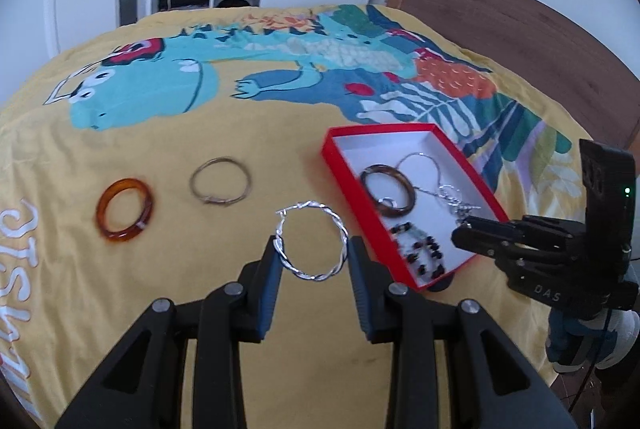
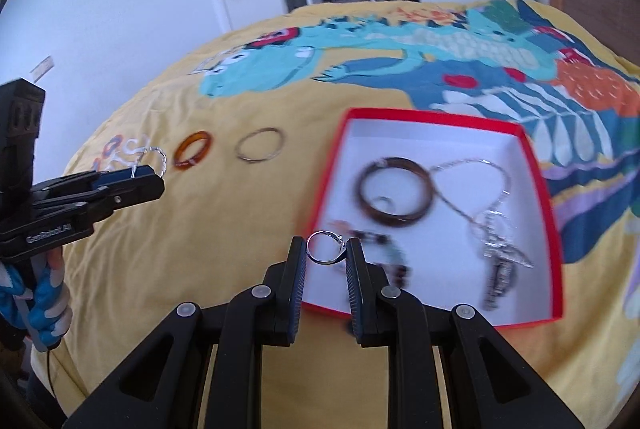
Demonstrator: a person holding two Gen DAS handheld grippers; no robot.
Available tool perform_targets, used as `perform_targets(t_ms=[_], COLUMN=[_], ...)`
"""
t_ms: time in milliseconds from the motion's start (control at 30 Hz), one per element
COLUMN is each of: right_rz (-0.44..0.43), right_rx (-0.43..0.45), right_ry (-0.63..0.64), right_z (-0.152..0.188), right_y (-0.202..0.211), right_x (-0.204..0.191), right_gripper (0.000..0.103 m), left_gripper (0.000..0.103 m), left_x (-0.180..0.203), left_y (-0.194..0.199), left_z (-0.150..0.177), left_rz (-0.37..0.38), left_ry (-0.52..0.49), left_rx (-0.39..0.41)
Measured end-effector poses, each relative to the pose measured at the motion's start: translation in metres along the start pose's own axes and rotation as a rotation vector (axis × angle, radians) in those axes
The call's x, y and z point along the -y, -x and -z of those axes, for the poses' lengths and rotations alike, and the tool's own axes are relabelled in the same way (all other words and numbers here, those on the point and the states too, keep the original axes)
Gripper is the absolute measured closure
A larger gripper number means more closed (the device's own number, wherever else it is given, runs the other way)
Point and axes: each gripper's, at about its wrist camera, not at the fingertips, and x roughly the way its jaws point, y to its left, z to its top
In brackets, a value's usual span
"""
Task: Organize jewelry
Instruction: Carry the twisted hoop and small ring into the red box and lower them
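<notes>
The left gripper (image 1: 311, 261) reached forward over the bed (image 1: 168, 149), its two fingers set against either side of a twisted silver hoop (image 1: 311, 240) at the lower middle of the left wrist frame, gripping it. In the right wrist view the same gripper (image 2: 150, 177) came in level from the left edge, fingers pointing right, with the hoop (image 2: 158, 159) poking past its tip; a hand in a blue and white glove (image 2: 44, 293) held its handle at the lower left.

The right gripper (image 2: 326, 253) pointed ahead over the near edge of the red box (image 2: 536, 165), clamped on a small silver ring (image 2: 325, 248) held upright between its pads. In the left wrist view that gripper (image 1: 460, 235) entered from the right edge, its tip above the box's (image 1: 340, 165) near right corner.

In the box lay a brown bangle (image 2: 394, 191), a silver necklace (image 2: 496, 229) to its right and a beaded piece (image 1: 420, 249) nearest the camera, blurred in the right wrist view. On the bed left of the box lay a thin metal bangle (image 1: 221, 181) and, further left, an amber bangle (image 1: 125, 209), apart from each other.
</notes>
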Motion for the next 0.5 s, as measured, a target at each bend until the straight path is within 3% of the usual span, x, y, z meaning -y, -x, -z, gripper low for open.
perform_targets(t_ms=[200,333,500], right_rz=[0.025,0.022,0.04], right_rx=[-0.07,-0.108,-0.133], right_ry=[-0.059,-0.059,-0.021], right_z=[0.005,0.005,0.008], right_y=[-0.013,-0.026,-0.039], right_x=[0.052,0.069,0.077], right_gripper=[0.083,0.083,0.083], left_gripper=[0.072,0.072,0.072], left_x=[0.063,0.086,0.086], left_y=[-0.051,-0.083,-0.113], left_z=[-0.011,-0.013,-0.014], left_rz=[0.069,0.049,0.005], left_ry=[-0.075,-0.108,-0.095], left_rx=[-0.073,-0.123,-0.179])
